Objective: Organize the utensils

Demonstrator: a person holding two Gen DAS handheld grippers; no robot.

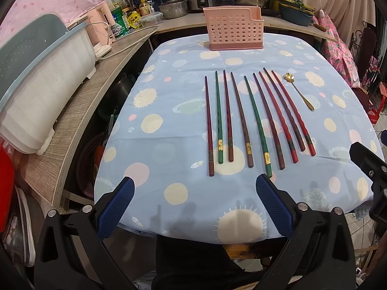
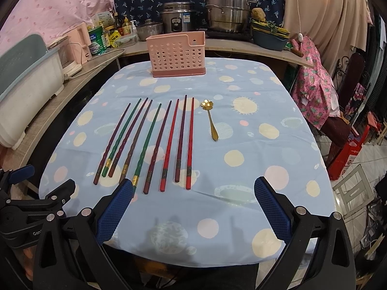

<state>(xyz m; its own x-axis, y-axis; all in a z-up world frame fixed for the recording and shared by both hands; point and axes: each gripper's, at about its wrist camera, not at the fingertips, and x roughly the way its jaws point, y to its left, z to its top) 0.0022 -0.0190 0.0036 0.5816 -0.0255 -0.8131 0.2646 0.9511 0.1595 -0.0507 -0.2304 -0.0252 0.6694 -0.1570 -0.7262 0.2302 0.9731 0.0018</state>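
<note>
Several chopsticks (image 1: 251,120) (image 2: 154,142), red, green and dark brown, lie side by side in a row on the blue spotted tablecloth (image 1: 169,145) (image 2: 241,181). A small gold spoon (image 1: 298,90) (image 2: 211,119) with a flower bowl lies just right of them. A pink perforated utensil holder (image 1: 233,27) (image 2: 177,54) stands upright at the table's far edge. My left gripper (image 1: 194,186) is open and empty over the near edge, just short of the chopstick ends. My right gripper (image 2: 193,187) is open and empty, close to the near chopstick ends.
A wooden counter (image 1: 79,111) runs along the left with a white and blue dish rack (image 1: 41,72), bottles and a kettle. Steel pots and a rice cooker (image 2: 179,19) stand behind the table. Chairs and bags (image 2: 348,152) crowd the right side.
</note>
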